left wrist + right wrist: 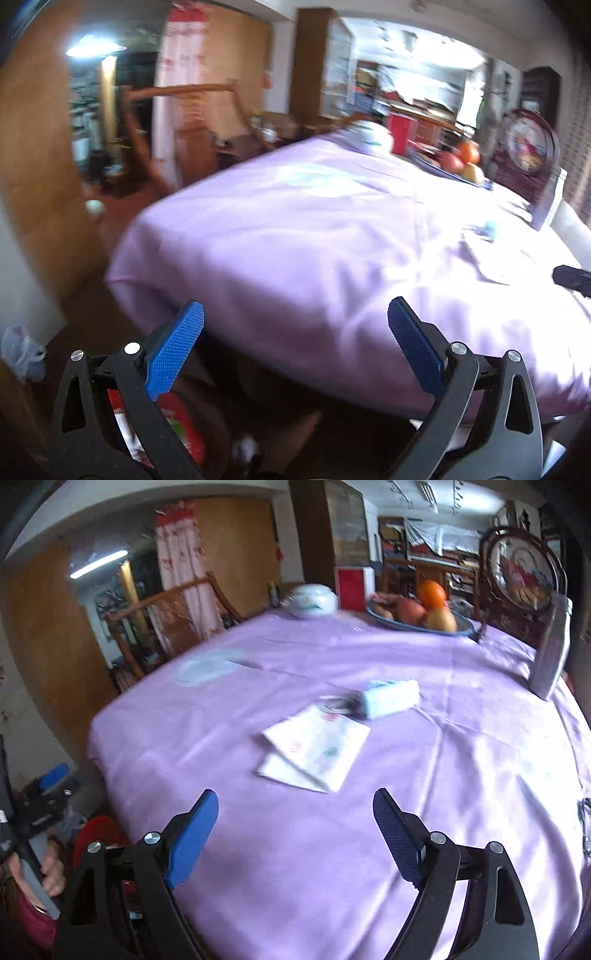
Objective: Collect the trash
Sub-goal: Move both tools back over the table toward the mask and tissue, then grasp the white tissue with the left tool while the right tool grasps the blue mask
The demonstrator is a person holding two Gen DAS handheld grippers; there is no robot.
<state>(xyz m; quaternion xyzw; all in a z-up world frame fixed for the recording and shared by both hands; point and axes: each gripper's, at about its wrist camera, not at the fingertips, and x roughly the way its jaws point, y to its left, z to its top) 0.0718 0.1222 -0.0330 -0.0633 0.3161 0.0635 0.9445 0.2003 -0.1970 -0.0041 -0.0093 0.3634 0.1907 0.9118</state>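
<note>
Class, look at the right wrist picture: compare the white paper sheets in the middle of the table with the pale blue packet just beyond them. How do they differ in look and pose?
1. The white paper sheets lie flat and thin; the pale blue packet is bulkier and stands proud of the cloth.
2. The sheets are white with faint coloured marks; the packet is pale blue.
3. The sheets lie nearer the right gripper; the packet lies farther back.
Both rest on the purple tablecloth, and neither is held.

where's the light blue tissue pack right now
In the right wrist view, the tissue pack lies mid-table on the purple cloth, just beyond the white papers.
</note>
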